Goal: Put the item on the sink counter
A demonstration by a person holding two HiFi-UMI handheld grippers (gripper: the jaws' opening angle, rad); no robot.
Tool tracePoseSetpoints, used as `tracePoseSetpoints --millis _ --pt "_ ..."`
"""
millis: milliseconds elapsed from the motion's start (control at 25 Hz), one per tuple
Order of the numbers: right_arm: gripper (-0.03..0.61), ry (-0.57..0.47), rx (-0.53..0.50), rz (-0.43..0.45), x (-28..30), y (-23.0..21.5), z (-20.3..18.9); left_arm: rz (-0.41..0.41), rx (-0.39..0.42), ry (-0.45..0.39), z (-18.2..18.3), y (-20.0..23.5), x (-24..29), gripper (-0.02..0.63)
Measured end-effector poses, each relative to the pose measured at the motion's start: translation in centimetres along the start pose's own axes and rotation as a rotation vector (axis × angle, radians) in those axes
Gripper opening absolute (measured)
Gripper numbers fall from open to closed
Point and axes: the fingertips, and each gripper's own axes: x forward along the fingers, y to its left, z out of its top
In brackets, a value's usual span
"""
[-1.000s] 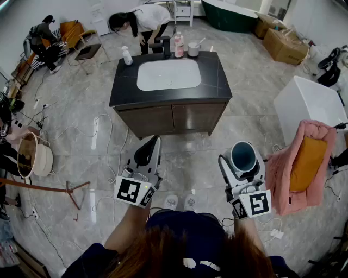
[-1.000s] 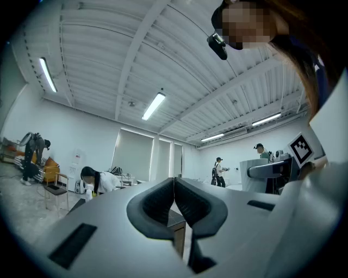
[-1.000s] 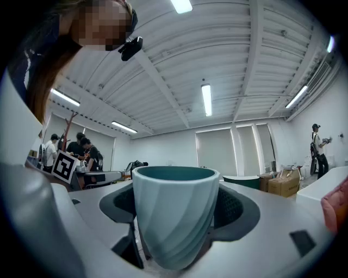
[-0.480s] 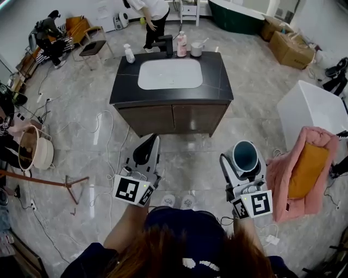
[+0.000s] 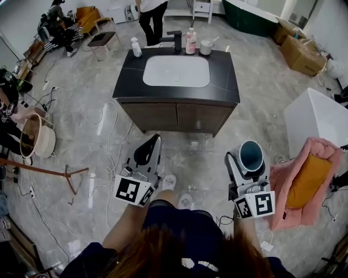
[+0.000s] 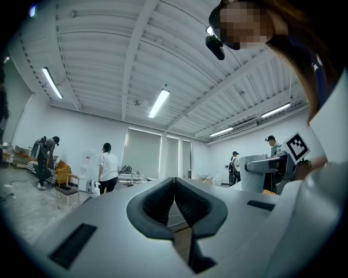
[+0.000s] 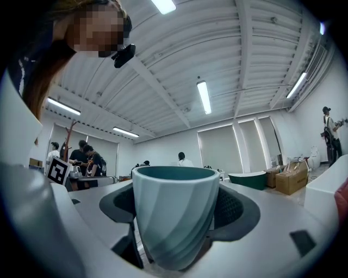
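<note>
A pale blue-green cup (image 7: 175,217) stands upright between the dark pads of my right gripper (image 7: 176,209), which is shut on it. From the head view the cup (image 5: 250,156) shows its dark teal inside, held over the floor at lower right. My left gripper (image 5: 145,155) is shut with nothing in it, its pads meeting in the left gripper view (image 6: 174,203). The sink counter (image 5: 225,76), a black top with a white basin on a brown cabinet, stands ahead, well apart from both grippers.
A black faucet (image 5: 176,39), a pink bottle (image 5: 191,40), a white spray bottle (image 5: 135,48) and a small cup (image 5: 205,48) line the counter's back edge. A person (image 5: 152,13) stands behind it. Cables cross the floor (image 5: 103,125). A pink chair (image 5: 304,182) is at right.
The sink counter has come lower and nearer in the head view as I step toward it. The person behind the counter has straightened up and moved left. Both grippers hold as before.
</note>
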Motion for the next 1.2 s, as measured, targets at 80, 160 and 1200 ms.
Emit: tracePoseSetpoints --millis 80,160,1200 --pt "0.399 0.001 0.0 0.0 1.3 -0.5 -0.4 0.004 -0.002 -0.003 -0.4 0.9 1.2 0.02" --pt "0.399 0.0 -0.002 -0.005 2.8 -0.9 -0.6 -0.003 -0.007 -0.006 -0.8 1.8 2.6 0.02" --pt "0.4 -0.001 -0.043 -0.088 34.5 -6.0 -1.2 -0.103 -0.037 -0.031 -2.7 25.7 28.0 0.02"
